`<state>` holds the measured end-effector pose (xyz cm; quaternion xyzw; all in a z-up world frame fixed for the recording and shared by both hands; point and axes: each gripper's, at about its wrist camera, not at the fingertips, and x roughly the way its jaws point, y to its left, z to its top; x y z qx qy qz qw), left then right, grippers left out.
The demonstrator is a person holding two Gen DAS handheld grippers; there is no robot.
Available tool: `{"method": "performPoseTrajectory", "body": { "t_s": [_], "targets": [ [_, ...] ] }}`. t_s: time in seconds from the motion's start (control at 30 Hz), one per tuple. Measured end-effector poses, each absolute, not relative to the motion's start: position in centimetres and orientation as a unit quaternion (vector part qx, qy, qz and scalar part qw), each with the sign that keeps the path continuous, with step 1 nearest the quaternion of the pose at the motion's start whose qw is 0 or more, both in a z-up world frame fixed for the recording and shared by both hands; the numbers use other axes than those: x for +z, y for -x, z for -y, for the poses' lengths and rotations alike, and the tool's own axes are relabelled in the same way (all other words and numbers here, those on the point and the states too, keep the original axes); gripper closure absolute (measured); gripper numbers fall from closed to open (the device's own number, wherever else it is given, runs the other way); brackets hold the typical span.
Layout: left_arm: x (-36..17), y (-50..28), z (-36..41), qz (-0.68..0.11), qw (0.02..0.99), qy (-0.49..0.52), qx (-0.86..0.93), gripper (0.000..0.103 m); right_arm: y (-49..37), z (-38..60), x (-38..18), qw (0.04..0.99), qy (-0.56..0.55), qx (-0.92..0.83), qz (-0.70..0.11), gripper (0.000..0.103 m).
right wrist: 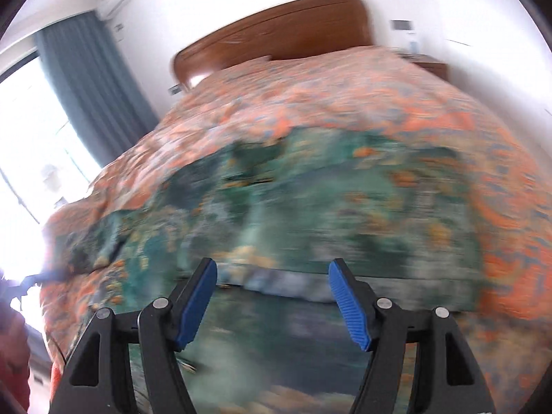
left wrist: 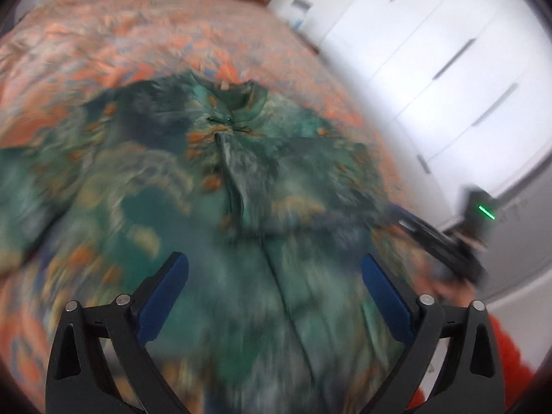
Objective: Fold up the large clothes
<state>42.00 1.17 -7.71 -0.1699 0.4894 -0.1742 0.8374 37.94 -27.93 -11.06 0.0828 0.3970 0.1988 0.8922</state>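
Both views are motion-blurred; I cannot make out the fabric's fine detail. The green patterned garment [left wrist: 214, 186] lies spread on the orange bedspread [left wrist: 103, 45], collar toward the headboard [right wrist: 276, 31]. My left gripper [left wrist: 274, 269] hangs released above its front, nothing between the pads. My right gripper [right wrist: 272, 276] is released too, over the garment's near edge.
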Motion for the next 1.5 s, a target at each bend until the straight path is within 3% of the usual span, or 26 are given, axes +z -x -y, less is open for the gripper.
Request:
{"method": "performPoseTrajectory", "body": {
  "t_s": [0.07, 0.13, 0.17, 0.3, 0.57, 0.73, 0.9, 1.1, 1.27, 1.4, 1.5],
  "targets": [
    [-9.8, -46.4, 1.5, -0.518, 0.833, 0.136, -0.137, 0.036, -38.1, 30.6, -10.8, 0.898, -0.093, 0.167, -0.397, 0.042],
    [-12.4, -49.1, 3.8, -0.544, 0.828, 0.089, -0.098, 0.056, -38.6, 32.9, -10.5, 0.898, -0.096, 0.141, -0.405, 0.068],
    [-13.2, -49.6, 4.4, -0.550, 0.828, 0.068, -0.085, 0.065, -39.0, 33.8, -10.4, 0.898, -0.094, 0.131, -0.410, 0.070],
    [-16.5, -49.9, 7.0, -0.554, 0.831, -0.013, -0.055, 0.065, -41.3, 35.5, -10.4, 0.899, -0.075, 0.117, -0.416, 0.071],
    [-17.8, -50.0, 5.2, -0.558, 0.825, 0.044, -0.076, 0.061, -46.7, 35.3, -20.8, 0.849, -0.071, 0.107, -0.513, 0.076],
    [-18.2, -49.4, 4.7, -0.543, 0.834, 0.042, -0.083, 0.060, -48.4, 34.5, -18.2, 0.840, -0.055, 0.107, -0.530, 0.076],
    [-18.3, -47.6, 4.7, -0.528, 0.844, 0.047, -0.084, 0.060, -53.4, 35.7, -13.8, 0.878, -0.081, 0.070, -0.467, 0.074],
    [-19.5, -47.2, 3.5, -0.523, 0.843, 0.073, -0.102, 0.058, -58.4, 35.3, -20.8, 0.843, -0.102, 0.019, -0.528, 0.076],
    [-20.4, -47.6, 2.1, -0.515, 0.846, 0.082, -0.113, 0.058, -56.4, 34.6, -19.7, 0.864, -0.083, 0.021, -0.495, 0.076],
    [-20.7, -47.3, 1.7, -0.510, 0.849, 0.080, -0.112, 0.058, -51.1, 35.6, -16.3, 0.878, -0.098, 0.047, -0.467, 0.075],
    [-20.9, -47.3, 2.4, -0.509, 0.850, 0.076, -0.110, 0.058, -46.7, 35.9, -17.1, 0.873, -0.103, 0.048, -0.475, 0.075]
  ]
}}
